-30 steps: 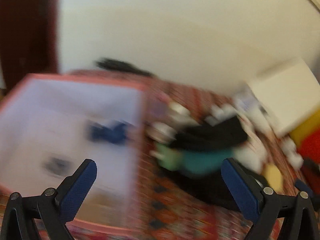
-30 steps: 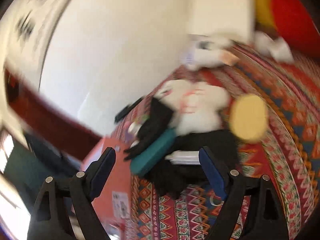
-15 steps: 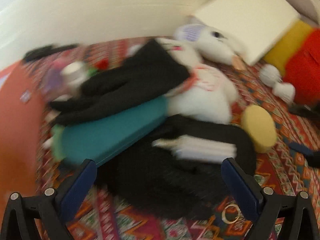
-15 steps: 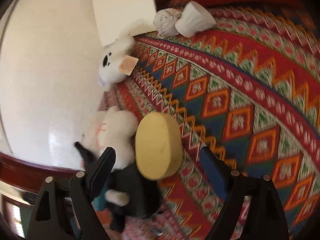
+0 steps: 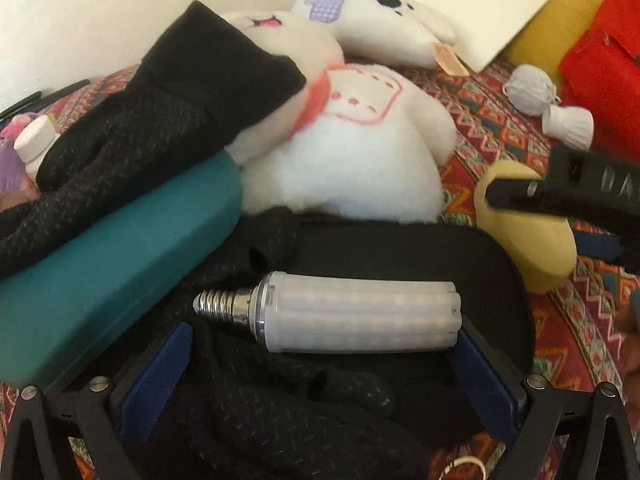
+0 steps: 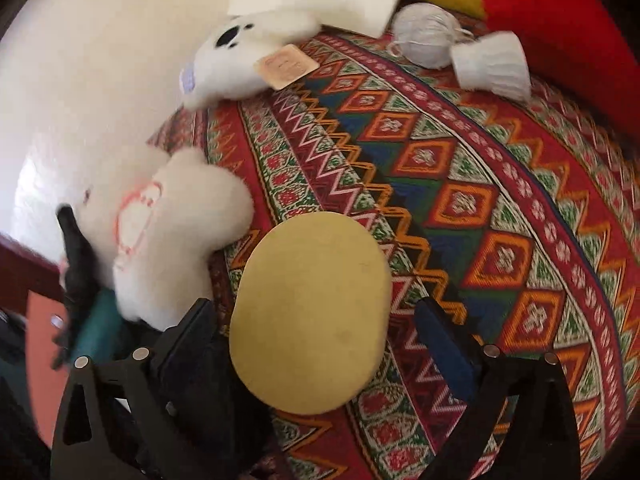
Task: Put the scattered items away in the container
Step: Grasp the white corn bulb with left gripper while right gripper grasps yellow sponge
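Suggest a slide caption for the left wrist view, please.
Open left tool straddles an LED corn bulb lying on a black case.

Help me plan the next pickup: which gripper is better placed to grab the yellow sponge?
Right. The right gripper is open with the yellow sponge between its fingers. The left gripper is open around the LED bulb instead.

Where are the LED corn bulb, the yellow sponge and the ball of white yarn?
LED corn bulb point(image 5: 356, 312): left wrist view, middle of its frosted body.
Yellow sponge point(image 6: 312, 312): right wrist view, centre of its flat face.
Ball of white yarn point(image 6: 426, 36): right wrist view, middle of the ball.
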Available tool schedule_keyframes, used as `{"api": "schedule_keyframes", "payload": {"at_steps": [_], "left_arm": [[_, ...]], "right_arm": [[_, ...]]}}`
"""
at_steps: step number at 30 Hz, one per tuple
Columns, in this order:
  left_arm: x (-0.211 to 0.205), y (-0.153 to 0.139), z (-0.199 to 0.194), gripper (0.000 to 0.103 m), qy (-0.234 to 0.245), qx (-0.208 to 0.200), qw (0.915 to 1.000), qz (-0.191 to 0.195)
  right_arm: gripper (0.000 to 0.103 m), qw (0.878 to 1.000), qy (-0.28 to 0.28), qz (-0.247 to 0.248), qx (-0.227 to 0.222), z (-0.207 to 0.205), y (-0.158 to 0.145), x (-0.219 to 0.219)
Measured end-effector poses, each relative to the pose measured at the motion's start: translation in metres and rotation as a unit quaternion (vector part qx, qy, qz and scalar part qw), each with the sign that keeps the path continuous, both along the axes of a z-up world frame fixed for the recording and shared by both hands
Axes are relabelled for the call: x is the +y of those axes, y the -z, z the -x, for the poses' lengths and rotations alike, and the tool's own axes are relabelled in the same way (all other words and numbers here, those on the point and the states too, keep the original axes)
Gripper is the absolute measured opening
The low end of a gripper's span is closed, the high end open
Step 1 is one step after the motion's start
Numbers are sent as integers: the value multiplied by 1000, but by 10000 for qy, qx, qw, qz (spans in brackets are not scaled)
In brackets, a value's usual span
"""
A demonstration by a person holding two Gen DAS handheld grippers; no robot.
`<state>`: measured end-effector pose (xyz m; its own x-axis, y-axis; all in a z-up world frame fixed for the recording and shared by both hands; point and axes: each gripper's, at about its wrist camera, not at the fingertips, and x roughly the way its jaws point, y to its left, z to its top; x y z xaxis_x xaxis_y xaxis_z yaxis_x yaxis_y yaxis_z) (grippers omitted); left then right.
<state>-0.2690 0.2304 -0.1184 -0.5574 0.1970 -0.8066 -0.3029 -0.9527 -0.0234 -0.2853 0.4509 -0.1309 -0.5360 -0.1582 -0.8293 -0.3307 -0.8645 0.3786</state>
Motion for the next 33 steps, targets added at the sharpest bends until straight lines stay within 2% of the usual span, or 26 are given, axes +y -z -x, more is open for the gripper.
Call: {"api": "schedule_keyframes", "payload": {"at_steps": [1,2,5,7,10,13,24,33], "left_arm": [[-1,0,0,98,-12,35,10000,-31],[-3,0,-1,87,-61,60,10000,-30],[-12,-5,-4,75,-158,33,9997,-199],[-22,-10,-6,74,-218,-25,9984,-514],[-37,-17,-5,74,-322,-123,9946,-975],[-52,-28,-13,74,-412,-112,9909,-1273],[-63,-85,-57,74,-397,501,9875,-1442],[-87,-122,-86,74,-466,892,9818,-1610]], "right_arm": [[83,10000,1,-27,8,0,0,0],[84,10000,-13,-21,-1,0,0,1],[84,9997,6,247,50,-3,-3,5],[84,9987,25,491,94,-6,-6,8],[84,9986,26,501,155,-8,-13,8],[84,9978,-125,493,426,-13,-21,8],[84,9948,-55,336,964,-33,-61,8],[84,9879,-36,-148,1540,-56,-107,-14]]}}
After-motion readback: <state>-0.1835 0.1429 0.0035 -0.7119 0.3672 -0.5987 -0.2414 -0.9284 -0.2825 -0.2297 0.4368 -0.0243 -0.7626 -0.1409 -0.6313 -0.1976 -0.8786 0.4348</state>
